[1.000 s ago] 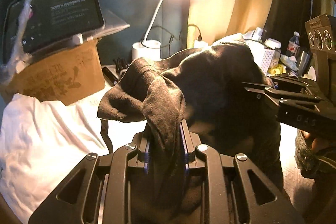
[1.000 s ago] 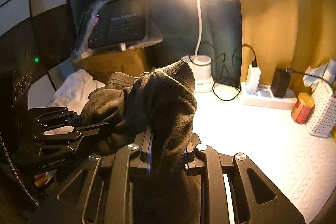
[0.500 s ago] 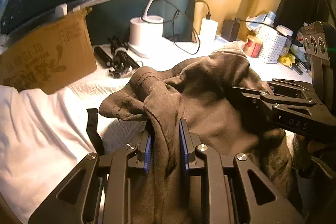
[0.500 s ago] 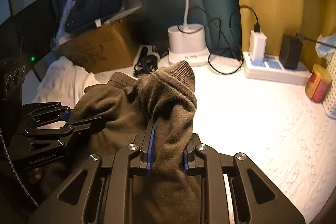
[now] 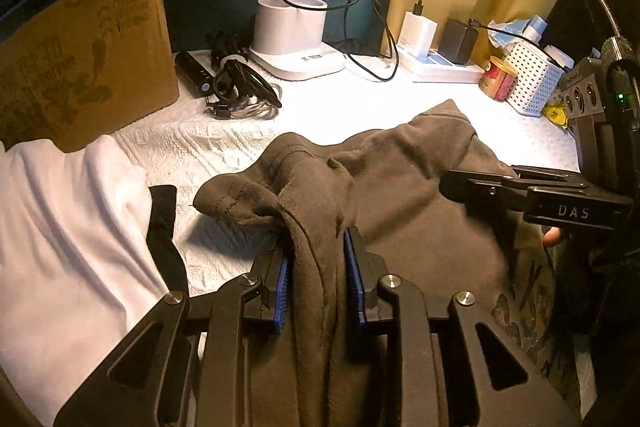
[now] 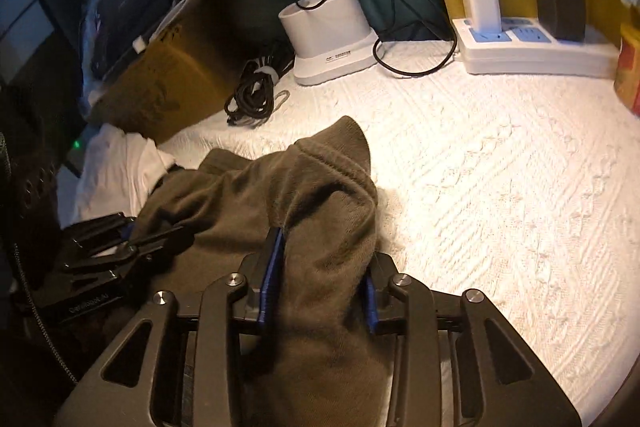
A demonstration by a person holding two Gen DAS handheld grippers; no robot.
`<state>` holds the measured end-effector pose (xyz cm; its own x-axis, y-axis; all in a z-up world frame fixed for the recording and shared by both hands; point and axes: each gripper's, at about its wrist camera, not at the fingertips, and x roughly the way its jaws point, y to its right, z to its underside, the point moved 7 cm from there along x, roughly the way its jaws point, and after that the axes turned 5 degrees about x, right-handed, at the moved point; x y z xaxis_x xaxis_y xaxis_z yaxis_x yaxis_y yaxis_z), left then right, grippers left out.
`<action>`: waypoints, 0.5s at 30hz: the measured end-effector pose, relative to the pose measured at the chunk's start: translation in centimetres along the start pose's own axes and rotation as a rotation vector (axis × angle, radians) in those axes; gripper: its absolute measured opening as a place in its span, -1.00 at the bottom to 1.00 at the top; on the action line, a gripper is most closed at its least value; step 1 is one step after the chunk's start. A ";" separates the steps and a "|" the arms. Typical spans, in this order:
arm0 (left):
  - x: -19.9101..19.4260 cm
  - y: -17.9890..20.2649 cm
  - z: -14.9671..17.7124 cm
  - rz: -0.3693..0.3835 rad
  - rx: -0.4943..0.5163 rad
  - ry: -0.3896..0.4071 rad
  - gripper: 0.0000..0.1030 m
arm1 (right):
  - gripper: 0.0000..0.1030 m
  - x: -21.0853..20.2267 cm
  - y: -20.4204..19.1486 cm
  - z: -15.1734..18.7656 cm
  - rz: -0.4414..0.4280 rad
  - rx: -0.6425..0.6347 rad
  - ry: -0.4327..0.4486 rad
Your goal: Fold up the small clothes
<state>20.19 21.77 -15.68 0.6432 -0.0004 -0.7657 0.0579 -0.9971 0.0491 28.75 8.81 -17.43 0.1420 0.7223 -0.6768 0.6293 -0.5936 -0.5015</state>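
Brown garment [image 5: 404, 187] bunched in front of lamp base [image 5: 294, 39], clamped by both left tongs [image 5: 318, 275] and right tongs [image 6: 320, 279], no neat fold visible yet, most folding apparently left.

Both the left tongs [image 5: 318, 279] and the right tongs [image 6: 318, 277] sit side by side, each clamped on gathered cloth, pointing forward and slightly downward.

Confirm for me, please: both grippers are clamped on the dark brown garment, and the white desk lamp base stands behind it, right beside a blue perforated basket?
Not quite. The left gripper and right gripper do clamp the dark brown garment, and the lamp base stands behind it, but the left wrist view shows the perforated basket is white and far off to the right.
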 end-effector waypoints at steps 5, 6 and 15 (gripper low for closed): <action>0.0 -0.1 -0.8 0.003 0.010 -0.008 -0.51 | -0.21 -1.3 0.4 -1.1 0.049 0.005 0.080; 0.2 -0.2 -0.9 0.003 0.012 -0.006 -0.51 | -0.21 -1.7 0.8 -1.5 0.061 0.011 0.102; 1.7 -1.7 -1.9 -0.023 0.000 0.002 -0.49 | -0.14 -0.6 3.6 -2.0 0.197 0.007 0.086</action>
<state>22.67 23.65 -15.84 0.6436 0.0224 -0.7651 0.0725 -0.9969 0.0318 32.49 6.95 -17.80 0.3269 0.6194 -0.7138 0.5772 -0.7289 -0.3681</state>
